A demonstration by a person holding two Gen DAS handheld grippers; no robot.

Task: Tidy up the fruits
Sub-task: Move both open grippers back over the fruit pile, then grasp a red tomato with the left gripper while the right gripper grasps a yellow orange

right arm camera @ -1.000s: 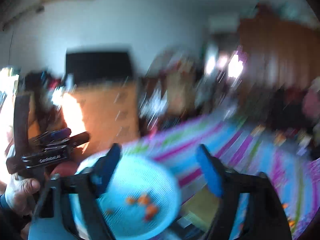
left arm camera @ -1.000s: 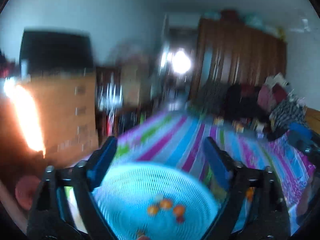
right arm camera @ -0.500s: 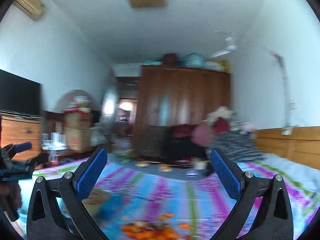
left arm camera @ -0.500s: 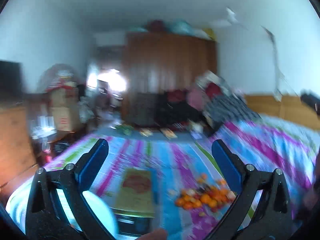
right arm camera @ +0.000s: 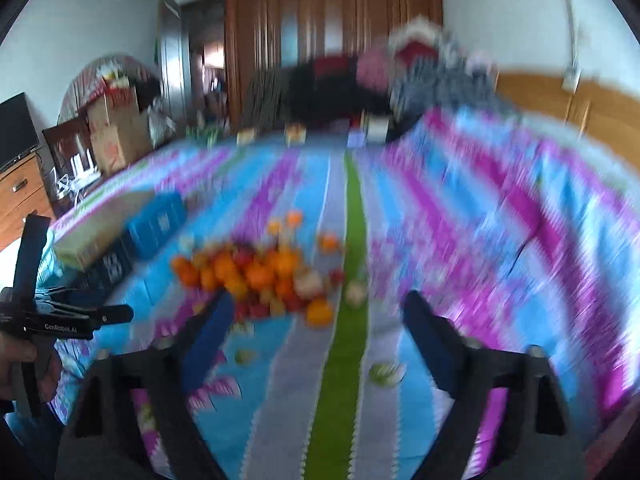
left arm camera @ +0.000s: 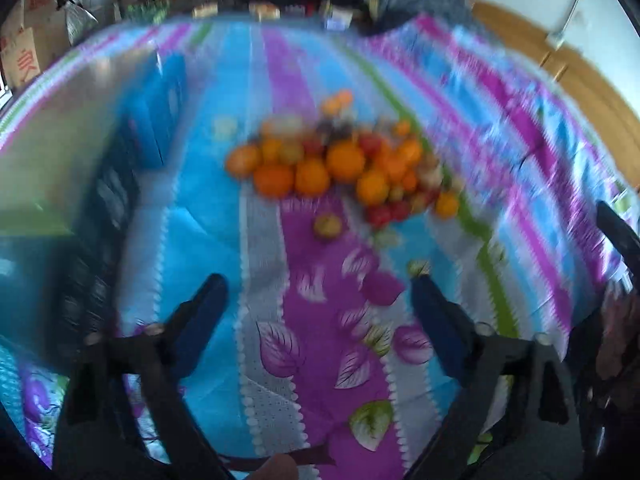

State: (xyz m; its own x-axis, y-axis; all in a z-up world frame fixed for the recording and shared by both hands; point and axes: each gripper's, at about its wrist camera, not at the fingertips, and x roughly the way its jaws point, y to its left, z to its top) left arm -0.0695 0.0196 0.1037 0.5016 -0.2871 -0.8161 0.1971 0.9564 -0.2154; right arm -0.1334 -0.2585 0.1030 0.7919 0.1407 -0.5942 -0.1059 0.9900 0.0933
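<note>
A pile of fruit (left arm camera: 340,164), mostly oranges with small red and pale pieces, lies on a striped bedspread (left arm camera: 208,208). The pile also shows in the right wrist view (right arm camera: 260,276). One small brownish fruit (left arm camera: 327,226) lies apart, nearer to me. My left gripper (left arm camera: 318,292) is open and empty, hovering above the bedspread short of the pile. My right gripper (right arm camera: 318,308) is open and empty, its left finger overlapping the pile's near edge in view. Both views are blurred.
A dark blue crate (left arm camera: 100,200) with a box and blue item (left arm camera: 160,112) on it stands left of the pile. Crate and box also show in the right wrist view (right arm camera: 116,236). Clothes (right arm camera: 380,76) lie at the bed's far end. A wooden headboard (right arm camera: 560,108) is at right.
Both grippers have swung right from the light blue basket and tilted down toward the fruit pile on the bed. Both stay open.
</note>
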